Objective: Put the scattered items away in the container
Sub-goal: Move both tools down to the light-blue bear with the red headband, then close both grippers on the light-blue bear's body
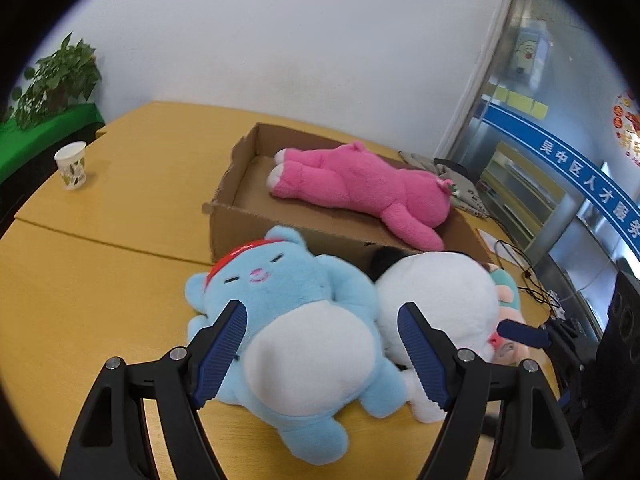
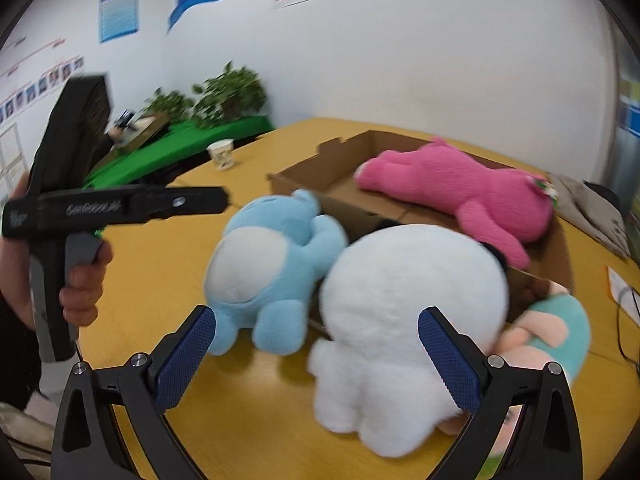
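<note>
A light-blue plush bear (image 1: 304,320) (image 2: 272,256) lies belly-up on the wooden table, against the front wall of a cardboard box (image 1: 224,208) (image 2: 304,176). My left gripper (image 1: 320,306) is open and straddles its belly. A person's hand holds that left gripper (image 2: 216,200), seen from the side in the right wrist view. Beside the bear lies a round white plush (image 1: 436,292) (image 2: 412,300), and my right gripper (image 2: 316,314) stands open around it. A small doll with a teal cap (image 1: 508,292) (image 2: 560,328) is tucked beside it. A pink plush (image 1: 360,188) (image 2: 472,192) lies in the box.
A paper cup (image 1: 72,164) (image 2: 222,152) stands at the table's far left. Potted plants (image 1: 60,76) sit on a green cloth beyond it. A grey fabric bag (image 1: 460,184) lies behind the box, and black cables (image 1: 516,264) trail on the right.
</note>
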